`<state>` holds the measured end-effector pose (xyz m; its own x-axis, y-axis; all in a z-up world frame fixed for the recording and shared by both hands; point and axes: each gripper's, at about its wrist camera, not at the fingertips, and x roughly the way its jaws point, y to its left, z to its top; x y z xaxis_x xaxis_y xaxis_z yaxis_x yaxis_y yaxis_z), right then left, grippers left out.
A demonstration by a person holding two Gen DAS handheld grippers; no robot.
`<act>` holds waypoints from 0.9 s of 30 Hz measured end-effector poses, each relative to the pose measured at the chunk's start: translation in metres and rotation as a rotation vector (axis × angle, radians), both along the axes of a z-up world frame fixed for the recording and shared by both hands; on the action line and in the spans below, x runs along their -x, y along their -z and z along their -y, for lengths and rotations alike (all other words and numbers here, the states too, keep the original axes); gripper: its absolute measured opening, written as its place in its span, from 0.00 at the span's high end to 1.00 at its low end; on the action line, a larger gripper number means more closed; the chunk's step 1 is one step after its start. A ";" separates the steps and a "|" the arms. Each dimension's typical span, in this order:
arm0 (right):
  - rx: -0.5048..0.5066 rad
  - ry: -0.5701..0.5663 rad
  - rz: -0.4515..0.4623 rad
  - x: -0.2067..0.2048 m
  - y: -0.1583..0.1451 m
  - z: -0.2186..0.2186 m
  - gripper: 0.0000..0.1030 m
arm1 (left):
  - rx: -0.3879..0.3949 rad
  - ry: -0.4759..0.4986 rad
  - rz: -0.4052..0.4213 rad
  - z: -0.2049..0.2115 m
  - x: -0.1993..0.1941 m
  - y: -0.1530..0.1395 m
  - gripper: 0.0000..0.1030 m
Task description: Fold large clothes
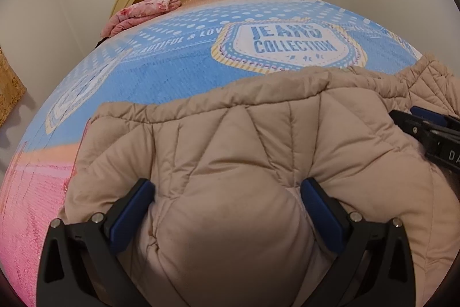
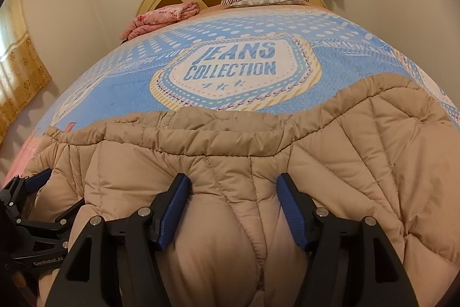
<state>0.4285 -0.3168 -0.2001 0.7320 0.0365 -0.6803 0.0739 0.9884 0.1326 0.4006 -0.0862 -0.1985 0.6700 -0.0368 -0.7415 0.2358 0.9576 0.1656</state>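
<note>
Quilted jacket [image 1: 230, 151] between parted jaws

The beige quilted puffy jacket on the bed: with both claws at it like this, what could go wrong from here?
1. The beige quilted puffy jacket bulges between the wide-set fingers of the left claw and the right claw, so the thick padding could slip out.
2. The claws sit close together, so the outer parts may sag and fold unevenly on the blue printed bedsheet.

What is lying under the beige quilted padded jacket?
The beige quilted padded jacket lies on the blue and pink printed bed cover. The cover's part beneath the jacket is hidden.
</note>
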 end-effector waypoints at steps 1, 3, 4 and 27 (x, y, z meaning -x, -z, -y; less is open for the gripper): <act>0.002 0.000 -0.001 0.000 0.001 0.000 0.37 | 0.000 0.000 0.000 0.000 0.000 0.000 0.00; 0.007 0.001 -0.005 -0.001 0.002 -0.001 0.37 | -0.001 0.000 0.000 -0.001 -0.001 0.000 0.00; 0.008 0.001 -0.006 -0.001 0.002 -0.002 0.37 | -0.001 0.000 0.000 -0.001 -0.001 0.000 0.00; 0.100 0.016 -0.056 -0.010 0.011 -0.015 0.33 | 0.002 -0.003 -0.006 -0.001 -0.002 0.005 0.00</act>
<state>0.4385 -0.3022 -0.2114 0.6925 -0.0450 -0.7201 0.0942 0.9952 0.0284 0.4023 -0.0849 -0.2030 0.6653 -0.0362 -0.7457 0.2336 0.9587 0.1620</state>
